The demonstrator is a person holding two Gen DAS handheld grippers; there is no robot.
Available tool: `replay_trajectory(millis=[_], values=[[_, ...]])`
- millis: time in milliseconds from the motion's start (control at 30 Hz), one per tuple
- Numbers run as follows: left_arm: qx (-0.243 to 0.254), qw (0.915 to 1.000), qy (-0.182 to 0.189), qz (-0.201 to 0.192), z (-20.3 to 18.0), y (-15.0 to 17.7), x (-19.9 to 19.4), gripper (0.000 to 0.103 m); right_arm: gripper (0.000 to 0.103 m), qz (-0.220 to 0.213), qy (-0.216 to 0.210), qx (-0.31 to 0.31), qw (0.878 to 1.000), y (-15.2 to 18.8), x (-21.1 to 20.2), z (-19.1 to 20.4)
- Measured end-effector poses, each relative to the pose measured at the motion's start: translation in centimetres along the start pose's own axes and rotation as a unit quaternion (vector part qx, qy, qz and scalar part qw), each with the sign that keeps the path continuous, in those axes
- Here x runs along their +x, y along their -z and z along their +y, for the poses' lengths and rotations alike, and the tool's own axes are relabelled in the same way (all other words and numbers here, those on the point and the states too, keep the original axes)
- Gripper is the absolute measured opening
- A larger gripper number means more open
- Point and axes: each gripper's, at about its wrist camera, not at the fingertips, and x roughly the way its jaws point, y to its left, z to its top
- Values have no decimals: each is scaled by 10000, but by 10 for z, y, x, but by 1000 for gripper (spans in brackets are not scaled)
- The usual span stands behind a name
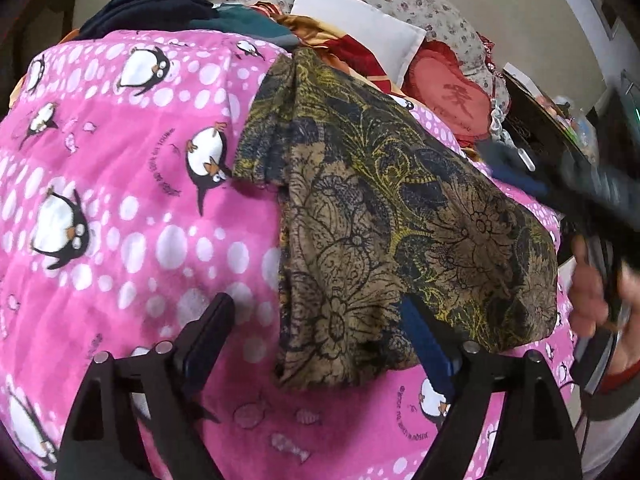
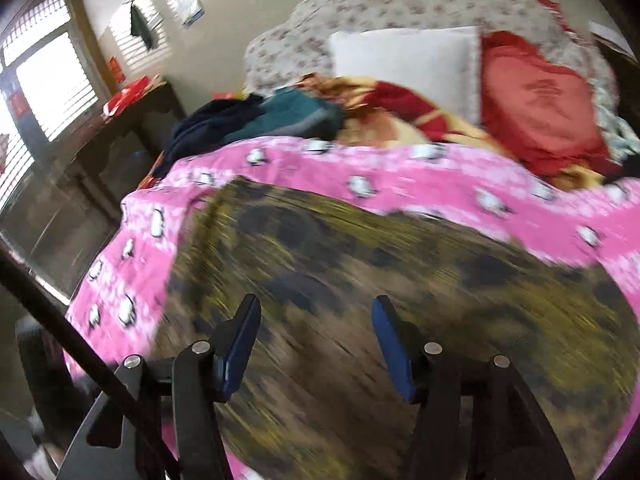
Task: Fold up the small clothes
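Observation:
A small olive-brown garment (image 1: 400,216) with a dark floral print lies folded lengthwise on the pink penguin blanket (image 1: 120,168). My left gripper (image 1: 316,322) is open at the garment's near hem. Its left finger is over the blanket, and the tip of its right finger is hidden under the cloth edge. In the right wrist view, which is blurred by motion, my right gripper (image 2: 316,314) is open just above the same garment (image 2: 360,288) with nothing between its pads. A hand (image 1: 592,292) holding that right gripper shows at the right edge of the left wrist view.
Behind the blanket lie a white pillow (image 1: 360,28), a red heart cushion (image 1: 452,96) and a heap of dark and teal clothes (image 2: 260,116). A floral headboard (image 2: 400,4) stands at the back. A dark table (image 2: 132,120) and a bright window are to the left.

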Motion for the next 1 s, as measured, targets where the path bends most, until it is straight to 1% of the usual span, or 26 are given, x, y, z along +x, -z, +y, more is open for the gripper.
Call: replay_trajectory(millis=[133,167,233,300,367,400,467,500,533,567,600,633,667,700,733,767,800,867,933,1000], values=[[-123,9993,313,-164,7,2,7,98,73,117,-86,-159,9998,-27,41,45],[-121,9989,401,-197,8,2,8,99,74,147,-94,-222,9996,-32,48,54],[-78,9983,534,-238,9,3,8,102,79,197,45,-388,9990,-43,66,76],[-55,9977,634,-237,11,3,9,103,80,261,156,-490,9983,-52,82,90],[-105,9967,774,-209,17,2,9,103,84,472,256,-545,9971,-55,102,98],[-179,9957,891,-182,21,1,9,103,85,669,384,-577,9954,-56,116,101],[-302,9939,1044,-168,29,-1,9,103,85,696,559,-696,9936,-54,126,100],[-362,9931,1099,-182,31,-1,8,103,78,639,602,-776,9931,-52,128,98],[-375,9929,1108,-197,32,-1,8,103,70,595,593,-762,9935,-50,128,95],[-332,9934,1079,-215,30,0,8,103,66,533,500,-717,9947,-49,126,91],[-286,9937,1059,-231,30,1,8,103,55,503,437,-700,9953,-49,124,88],[-221,9939,1044,-261,28,3,6,96,42,487,367,-689,9958,-49,122,86],[-142,9942,1020,-303,26,4,5,83,34,470,267,-634,9965,-50,116,82],[-41,9946,986,-321,22,4,4,43,27,446,202,-579,9971,-51,112,80],[17,9951,953,-267,21,5,5,12,25,385,76,-490,9980,-52,103,76],[-16,9951,966,-220,21,6,5,10,25,331,-34,-410,9986,-53,97,74],[-36,9950,977,-208,20,7,4,10,25,258,-261,-215,9991,-53,85,65],[20,9948,983,-276,14,8,-2,10,24,148,-506,1,9986,-53,67,54],[191,9935,1050,-399,3,8,-18,10,23,-9,-694,175,9974,-52,43,38],[447,9917,1099,-504,-13,9,-32,10,23,-149,-762,231,9967,-51,21,25]])
